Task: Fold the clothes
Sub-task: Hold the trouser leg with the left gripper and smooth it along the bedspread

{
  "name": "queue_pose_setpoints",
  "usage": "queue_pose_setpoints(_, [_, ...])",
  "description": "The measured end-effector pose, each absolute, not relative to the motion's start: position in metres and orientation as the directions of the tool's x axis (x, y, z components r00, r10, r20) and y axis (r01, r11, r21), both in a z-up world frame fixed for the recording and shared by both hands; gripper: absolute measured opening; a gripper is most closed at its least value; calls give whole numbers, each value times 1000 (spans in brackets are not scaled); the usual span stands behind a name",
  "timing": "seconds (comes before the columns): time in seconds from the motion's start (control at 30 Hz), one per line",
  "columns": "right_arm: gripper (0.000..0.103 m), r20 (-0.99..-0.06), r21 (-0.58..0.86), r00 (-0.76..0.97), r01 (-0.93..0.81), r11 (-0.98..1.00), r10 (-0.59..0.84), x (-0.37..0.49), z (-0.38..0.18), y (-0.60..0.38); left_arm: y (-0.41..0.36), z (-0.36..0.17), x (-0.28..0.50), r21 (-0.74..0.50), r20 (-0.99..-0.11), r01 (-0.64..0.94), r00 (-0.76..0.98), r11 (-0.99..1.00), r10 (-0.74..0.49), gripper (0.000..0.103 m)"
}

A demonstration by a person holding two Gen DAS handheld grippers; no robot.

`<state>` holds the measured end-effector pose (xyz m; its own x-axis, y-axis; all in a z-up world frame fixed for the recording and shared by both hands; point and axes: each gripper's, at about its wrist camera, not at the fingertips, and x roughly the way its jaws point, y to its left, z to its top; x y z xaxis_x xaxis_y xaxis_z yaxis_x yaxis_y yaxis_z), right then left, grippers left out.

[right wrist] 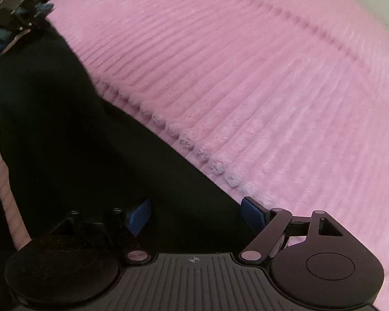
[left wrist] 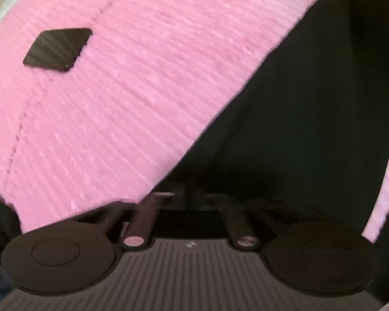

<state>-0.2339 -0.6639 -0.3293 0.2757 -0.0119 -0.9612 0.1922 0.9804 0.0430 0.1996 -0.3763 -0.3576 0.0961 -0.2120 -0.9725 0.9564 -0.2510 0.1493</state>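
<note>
Black garment (right wrist: 72, 140) lies on pink ribbed blanket (right wrist: 259, 83), filling 7–9 o'clock of the right wrist view. Right gripper (right wrist: 195, 216): blue pads (right wrist: 251, 213) spread wide over the cloth edge. Left gripper (left wrist: 189, 197): fingers drawn together on the garment (left wrist: 298, 119). Dark flat device (left wrist: 57, 49) at 10 o'clock.

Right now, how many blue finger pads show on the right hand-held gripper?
2: one blue pad left over the black garment, one right at its edge; spread apart.
</note>
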Motion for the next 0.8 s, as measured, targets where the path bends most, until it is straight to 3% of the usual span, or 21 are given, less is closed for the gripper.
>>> queue_pose_setpoints(0.07, [40,-960,94,280,236,967,25,-223,-331,-676,-361,-343,197,188,-962,953,130,-238,-241,0])
queue_pose_setpoints(0.1, [31,-957,101,288,247,964,27,-221,-329,-680,-356,-337,200,210,-955,957,155,-203,-255,0])
queue_pose_setpoints(0.13, [16,-955,106,296,256,961,27,-220,-326,-683,-351,-331,204,231,-946,958,181,-167,-267,0])
queue_pose_setpoints(0.17, [14,-952,97,307,260,961,13,-221,-322,-685,-346,-326,208,253,-938,958,209,-132,-276,0])
queue_pose_setpoints(0.23, [14,-945,51,323,318,947,-57,-226,-317,-692,-343,-338,217,303,-935,949,279,-84,-220,0])
queue_pose_setpoints(0.3, [28,-934,30,337,400,916,-116,-230,-318,-695,-340,-348,225,327,-932,944,314,-47,-179,0])
queue_pose_setpoints(0.33, [59,-928,7,338,436,900,-156,-234,-318,-692,-339,-351,227,342,-928,939,333,-30,-169,0])
queue_pose_setpoints(0.37, [78,-917,-24,340,472,881,-207,-239,-315,-686,-338,-346,224,356,-919,934,348,-10,-188,1])
queue_pose_setpoints(0.47, [79,-878,21,390,611,791,-277,-269,-303,-665,-336,-327,206,381,-889,923,380,47,-255,6])
queue_pose_setpoints(0.6, [79,-873,173,397,797,579,-285,-331,-311,-621,-334,-326,162,317,-903,948,304,7,-304,15])
queue_pose_setpoints(0.67, [78,-881,209,387,835,509,-272,-359,-319,-590,-327,-341,135,282,-928,957,255,-65,-272,20])
queue_pose_setpoints(0.8, [79,-892,222,364,869,442,-267,-395,-316,-530,-299,-369,94,301,-948,927,265,-223,-177,16])
